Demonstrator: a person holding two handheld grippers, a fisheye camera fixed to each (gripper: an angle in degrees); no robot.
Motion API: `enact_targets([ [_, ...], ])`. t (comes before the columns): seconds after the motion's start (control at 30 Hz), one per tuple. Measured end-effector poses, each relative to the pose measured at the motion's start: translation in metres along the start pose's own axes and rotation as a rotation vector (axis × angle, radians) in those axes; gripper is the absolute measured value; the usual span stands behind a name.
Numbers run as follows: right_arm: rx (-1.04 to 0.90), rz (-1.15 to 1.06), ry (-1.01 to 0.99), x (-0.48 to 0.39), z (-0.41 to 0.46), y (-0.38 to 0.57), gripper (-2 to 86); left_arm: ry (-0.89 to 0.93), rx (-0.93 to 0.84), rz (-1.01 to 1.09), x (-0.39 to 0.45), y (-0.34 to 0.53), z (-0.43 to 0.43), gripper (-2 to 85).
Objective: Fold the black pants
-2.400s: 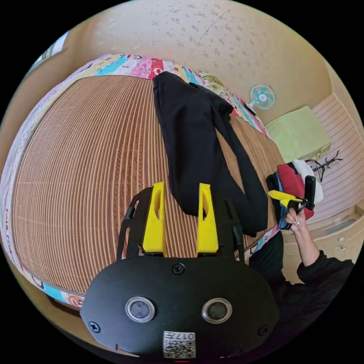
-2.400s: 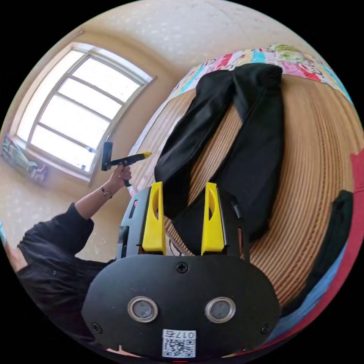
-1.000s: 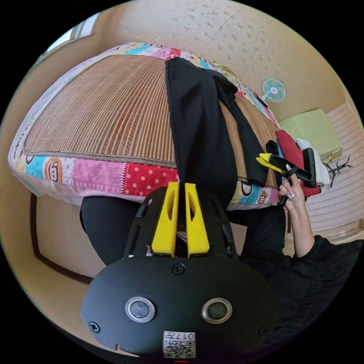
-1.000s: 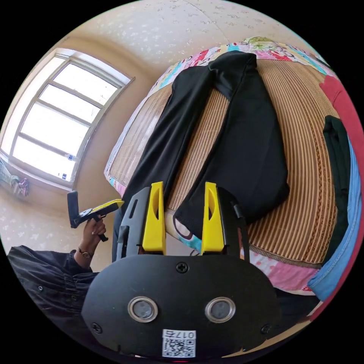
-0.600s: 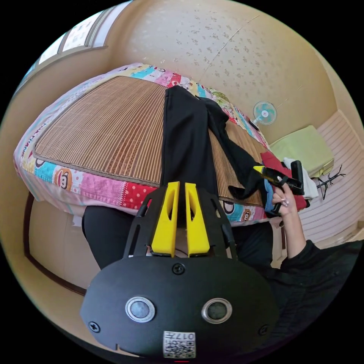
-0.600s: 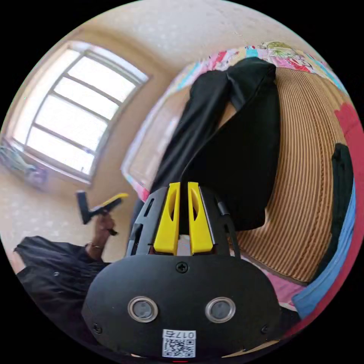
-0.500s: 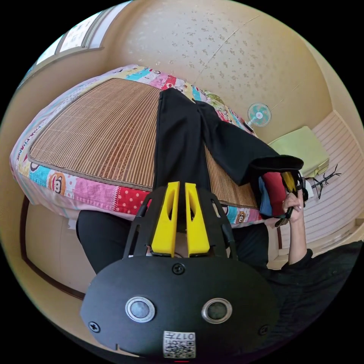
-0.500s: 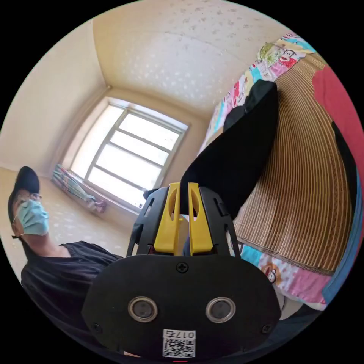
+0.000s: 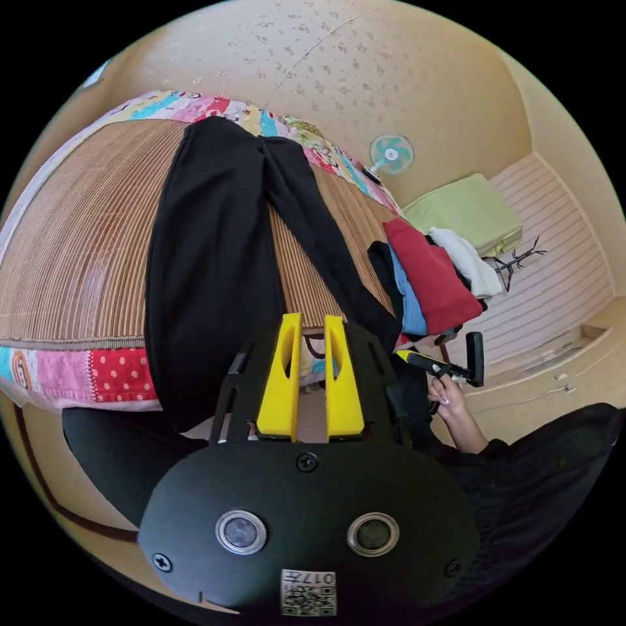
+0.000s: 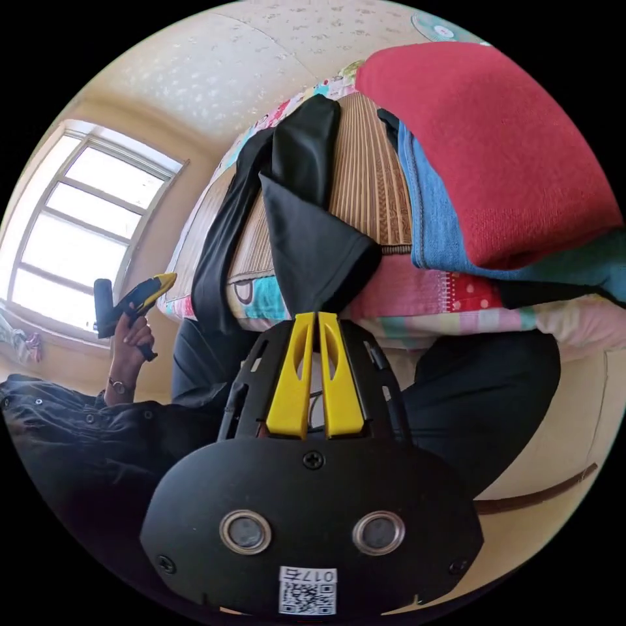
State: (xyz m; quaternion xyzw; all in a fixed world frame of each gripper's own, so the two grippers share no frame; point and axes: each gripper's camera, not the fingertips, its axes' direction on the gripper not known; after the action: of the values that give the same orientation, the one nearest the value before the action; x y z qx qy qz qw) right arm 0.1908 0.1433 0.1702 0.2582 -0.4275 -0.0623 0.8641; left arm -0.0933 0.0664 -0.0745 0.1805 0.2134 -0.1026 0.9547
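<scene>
Stage judged early: no fold made. Black pants (image 9: 208,261) spread lengthwise on bed (image 9: 65,261), legs apart, cuffs hanging over near edge. Pinched at one cuff by closed right gripper (image 10: 316,315). Untouched by left gripper (image 9: 312,319), slightly parted, empty. Remaining: all folds.

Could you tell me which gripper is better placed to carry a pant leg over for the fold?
Probably the right gripper: its jaws pinch a leg hem of the black pants; the left gripper is open.
</scene>
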Motion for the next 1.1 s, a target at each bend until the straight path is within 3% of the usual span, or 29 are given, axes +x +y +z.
enact_targets([
  [0.17,0.206,-0.002,0.09,-0.027,-0.03,-0.01,12.9,0.071,-0.075,0.168,0.057,-0.029,0.032,7.8],
  [0.33,0.0,-0.022,0.253,-0.034,0.016,-0.04,12.6,0.026,-0.083,0.239,0.084,-0.013,0.045,7.8],
  [0.4,-0.025,-0.052,0.161,-0.038,0.018,-0.038,6.2,0.021,-0.1,0.214,0.077,-0.004,0.044,7.8],
  [0.43,0.046,-0.131,-0.016,-0.052,0.001,-0.03,2.9,0.028,-0.091,0.191,0.07,0.004,0.038,7.8],
  [0.47,0.116,-0.23,-0.149,-0.073,-0.014,-0.018,2.2,0.032,-0.081,0.179,0.066,0.008,0.034,7.8],
  [0.53,0.084,-0.396,-0.225,-0.11,-0.017,-0.005,2.0,0.026,-0.049,0.118,0.045,0.026,0.02,7.7],
  [0.6,-0.031,-0.429,-0.121,-0.132,-0.002,0.001,2.3,0.005,-0.062,0.055,0.026,0.038,0.016,7.7],
  [0.67,0.018,-0.36,0.123,-0.13,0.004,0.01,4.5,0.013,-0.094,-0.013,0.007,0.046,0.018,7.7],
  [0.83,0.021,-0.224,0.426,-0.098,0.025,-0.001,12.7,0.065,-0.102,-0.086,-0.011,0.057,0.021,7.6],
  [0.93,-0.057,-0.184,0.382,-0.078,0.04,-0.01,12.2,0.057,-0.12,-0.069,-0.005,0.054,0.025,7.6],
  [1.1,0.093,-0.527,-0.031,-0.132,-0.011,0.018,2.6,0.073,-0.068,-0.051,0.002,0.055,0.012,7.1],
])
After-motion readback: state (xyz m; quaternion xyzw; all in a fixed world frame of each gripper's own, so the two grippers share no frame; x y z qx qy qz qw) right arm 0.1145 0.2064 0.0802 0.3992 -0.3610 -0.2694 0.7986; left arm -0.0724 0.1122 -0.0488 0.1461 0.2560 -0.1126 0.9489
